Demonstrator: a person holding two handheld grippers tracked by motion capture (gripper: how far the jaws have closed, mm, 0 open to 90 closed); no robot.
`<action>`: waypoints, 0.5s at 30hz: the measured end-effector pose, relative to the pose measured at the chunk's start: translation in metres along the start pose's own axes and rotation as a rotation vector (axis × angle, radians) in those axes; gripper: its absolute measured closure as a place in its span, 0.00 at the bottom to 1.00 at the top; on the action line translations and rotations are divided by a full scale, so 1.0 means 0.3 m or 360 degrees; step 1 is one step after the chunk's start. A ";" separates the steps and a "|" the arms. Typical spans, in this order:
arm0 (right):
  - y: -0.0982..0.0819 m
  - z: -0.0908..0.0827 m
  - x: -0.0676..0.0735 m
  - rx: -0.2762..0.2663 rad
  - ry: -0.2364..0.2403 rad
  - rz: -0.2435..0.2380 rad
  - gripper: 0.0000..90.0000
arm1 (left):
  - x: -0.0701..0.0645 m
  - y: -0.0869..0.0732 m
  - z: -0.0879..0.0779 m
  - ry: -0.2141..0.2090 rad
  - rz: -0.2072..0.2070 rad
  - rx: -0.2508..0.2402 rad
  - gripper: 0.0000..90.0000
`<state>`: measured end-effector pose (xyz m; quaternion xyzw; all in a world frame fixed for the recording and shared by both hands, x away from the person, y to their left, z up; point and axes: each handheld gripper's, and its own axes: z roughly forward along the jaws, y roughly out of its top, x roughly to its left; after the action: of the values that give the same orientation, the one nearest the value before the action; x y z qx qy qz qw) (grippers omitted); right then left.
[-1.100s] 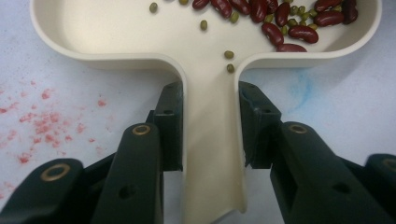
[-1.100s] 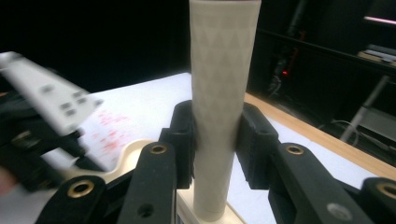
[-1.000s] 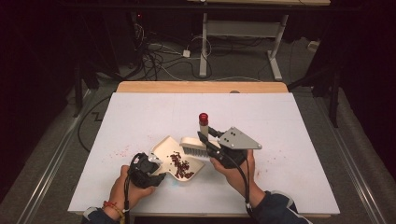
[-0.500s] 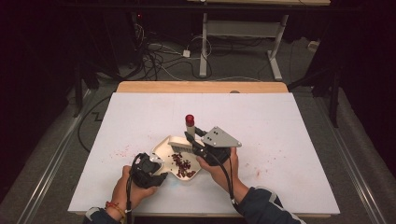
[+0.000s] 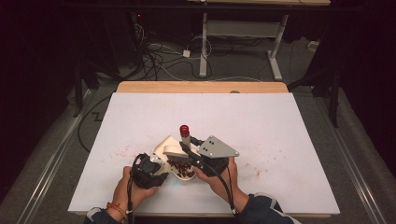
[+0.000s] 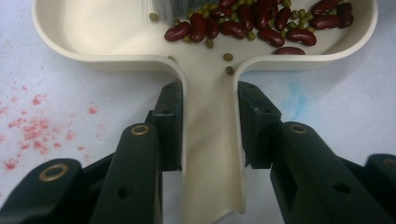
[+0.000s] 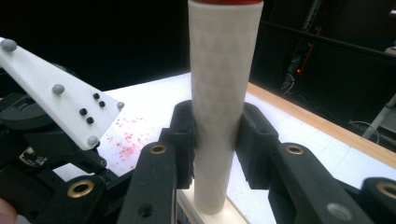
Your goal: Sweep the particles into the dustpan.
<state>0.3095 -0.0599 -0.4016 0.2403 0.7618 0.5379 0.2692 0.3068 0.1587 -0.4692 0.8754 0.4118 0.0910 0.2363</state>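
Looking from above, we lose most of the dustpan [image 5: 164, 145] beneath the two grippers, and the brush [image 5: 185, 140] shows little beyond its red cap and pale head. In the right gripper view the brush handle [image 7: 223, 93] is cut off at the top edge, its bristles out of sight. Our left gripper [image 6: 209, 123] is clamped on the dustpan's narrow handle [image 6: 210, 154]; our right gripper [image 7: 215, 140] is clamped on the upright brush handle. Both sit near the front edge of the white table [image 5: 280, 130], left of centre. Red specks [image 5: 122, 151] stain the surface left of the pan and right of the hands. Beyond lie a wooden strip [image 5: 201, 87], a dark floor with cables [image 5: 154, 56] and desk legs. We count one pan, one brush, two grippers; the beans [image 6: 261, 21], dark red with small green ones, are too heaped to count.
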 end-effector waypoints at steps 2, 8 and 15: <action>0.003 -0.002 -0.010 -0.0011 0.0015 0.0005 0.78 | -0.002 -0.001 0.000 0.0000 -0.0007 -0.0002 0.70; 0.016 -0.009 -0.045 -0.0056 -0.0046 0.0030 0.78 | -0.015 -0.001 0.002 0.0017 -0.0011 -0.0009 0.70; -0.011 0.019 -0.045 -0.0021 -0.0107 0.0010 0.78 | -0.027 0.000 0.003 0.0028 -0.0032 -0.0038 0.70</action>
<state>0.3232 -0.0659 -0.4042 0.2589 0.7481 0.5353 0.2945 0.3020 0.1523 -0.4695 0.8675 0.4215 0.1014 0.2439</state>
